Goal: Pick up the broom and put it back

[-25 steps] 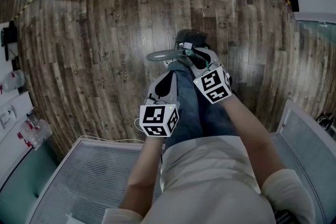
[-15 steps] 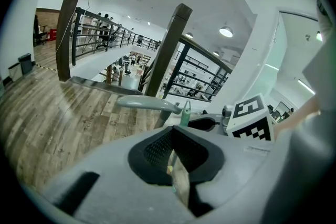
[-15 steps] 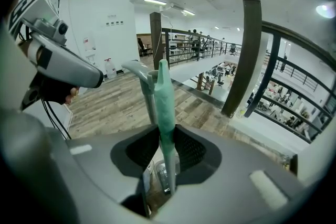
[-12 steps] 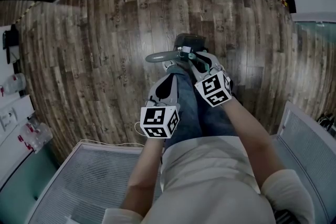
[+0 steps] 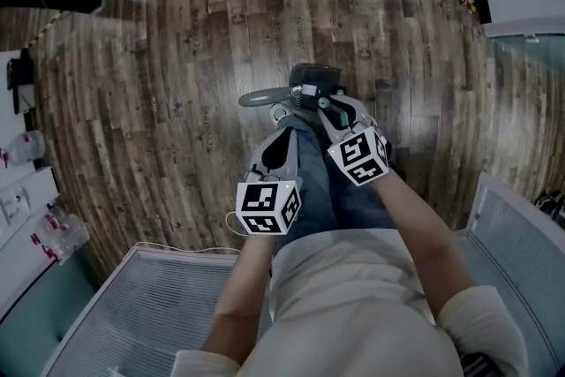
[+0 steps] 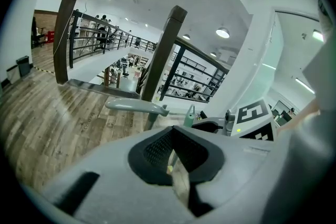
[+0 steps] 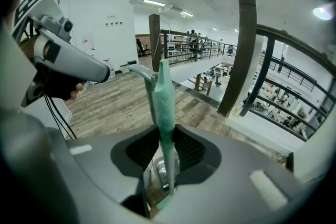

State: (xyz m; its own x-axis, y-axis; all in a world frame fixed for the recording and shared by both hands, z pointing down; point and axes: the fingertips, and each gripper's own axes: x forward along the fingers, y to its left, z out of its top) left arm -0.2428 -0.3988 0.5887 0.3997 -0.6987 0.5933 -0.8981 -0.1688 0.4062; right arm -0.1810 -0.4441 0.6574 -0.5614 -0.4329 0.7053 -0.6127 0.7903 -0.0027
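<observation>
Right gripper (image 7: 163,165) clamped on the broom (image 7: 164,107) by its thin green part, grey handle (image 5: 265,96) jutting left at centre of head view; left gripper (image 6: 177,168) jaws together, empty; risk: the single narrow grip lets it pivot or slip and clip the legs (image 5: 331,185).

Mint-green broom handle (image 7: 164,107), with a pale grey curved end (image 5: 263,97). Brown, streaky wood-plank floor (image 5: 159,75). White left cube (image 5: 267,206) at 6 o'clock and right cube (image 5: 357,156) at 3, both with black square markers. Blue jeans (image 5: 328,190).
</observation>
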